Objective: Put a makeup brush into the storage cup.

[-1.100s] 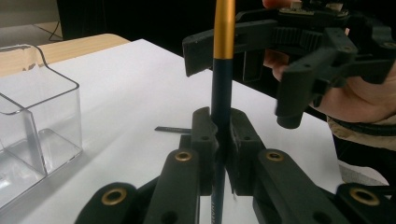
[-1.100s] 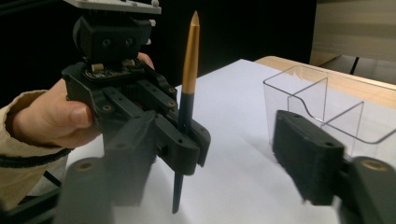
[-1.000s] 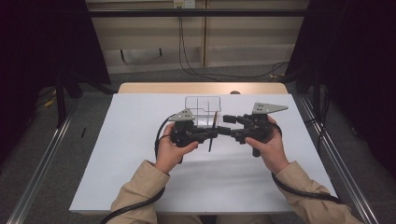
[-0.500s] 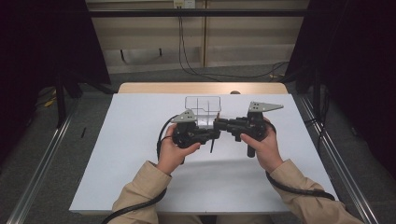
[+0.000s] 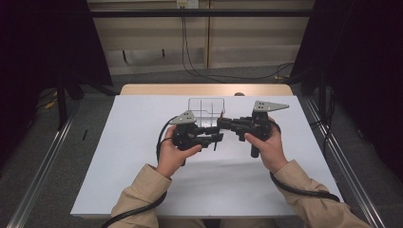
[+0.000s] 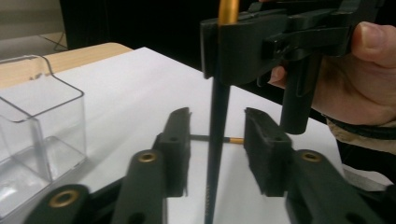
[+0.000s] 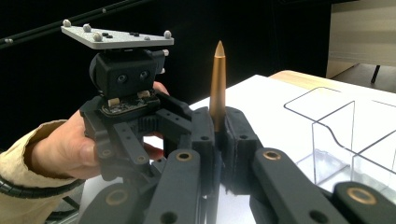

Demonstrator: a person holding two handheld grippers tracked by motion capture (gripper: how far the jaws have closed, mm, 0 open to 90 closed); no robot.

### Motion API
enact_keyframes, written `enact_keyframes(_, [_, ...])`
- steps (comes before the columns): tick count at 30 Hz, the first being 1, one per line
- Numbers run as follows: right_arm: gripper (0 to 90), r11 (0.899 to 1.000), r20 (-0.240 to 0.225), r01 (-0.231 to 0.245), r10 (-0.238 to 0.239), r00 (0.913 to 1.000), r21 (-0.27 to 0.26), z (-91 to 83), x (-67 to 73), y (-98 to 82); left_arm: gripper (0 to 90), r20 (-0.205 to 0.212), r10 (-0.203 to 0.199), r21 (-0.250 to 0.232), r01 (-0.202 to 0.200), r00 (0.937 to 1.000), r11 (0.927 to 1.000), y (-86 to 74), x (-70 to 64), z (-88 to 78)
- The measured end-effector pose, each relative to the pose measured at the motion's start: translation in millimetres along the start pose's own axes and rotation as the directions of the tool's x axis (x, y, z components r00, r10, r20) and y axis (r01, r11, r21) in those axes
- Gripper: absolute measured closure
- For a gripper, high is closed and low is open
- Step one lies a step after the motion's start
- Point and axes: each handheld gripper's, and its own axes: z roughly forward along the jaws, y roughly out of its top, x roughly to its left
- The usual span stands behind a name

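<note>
Right gripper (image 7: 217,135) clamps the pen (image 7: 217,79) upright; left gripper (image 6: 217,144) just loosened (clear box (image 6: 37,126) beside).

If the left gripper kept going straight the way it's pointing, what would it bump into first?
Probably the black pen standing upright between its open jaws, held by the right gripper. The left gripper points toward that gripper, so its body would likely come next, though depth is hard to judge.

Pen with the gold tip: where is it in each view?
High view: pen at centre, between the two grippers, hanging down.
Left gripper view: upright black shaft between open jaws, gold end in the right gripper.
Right gripper view: gold tip above shut jaws.
Shared landmark: clear box.
</note>
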Motion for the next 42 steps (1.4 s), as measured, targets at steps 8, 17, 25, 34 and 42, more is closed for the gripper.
enact_keyframes(8, [84.0, 1.0, 0.006, 0.014, -0.014, 0.9999, 0.009, -0.4, -0.8, 0.7, 35.6, -0.011, 0.033, -0.016, -0.033, 0.9994, 0.9993, -0.9, -0.7, -6.6])
enact_keyframes(17, [84.0, 0.999, 0.009, 0.03, -0.03, 0.9995, 0.017, 1.7, -1.1, 3.0, 11.7, -0.036, 0.03, -0.029, -0.031, 0.9989, 0.9991, -1.3, 2.2, -21.9])
enact_keyframes(25, [84.0, 0.999, 0.022, 0.037, -0.037, 0.9991, 0.018, 3.0, -3.3, 4.5, 4.6, -0.053, 0.03, -0.037, -0.032, 0.9981, 0.9988, -7.1, 6.1, -39.9])
enact_keyframes(34, [84.0, 0.999, 0.028, 0.046, -0.047, 0.9985, 0.016, 3.9, -4.9, 5.2, 2.6, -0.074, 0.029, -0.051, -0.033, 0.9969, 0.9981, -11.2, 7.2, -62.7])
enact_keyframes(42, [84.0, 0.999, 0.034, 0.044, -0.044, 0.9984, 0.018, 3.5, -6.4, 4.1, 1.7, -0.096, 0.035, -0.057, -0.04, 0.9947, 0.9976, -16.0, 8.5, -80.8])
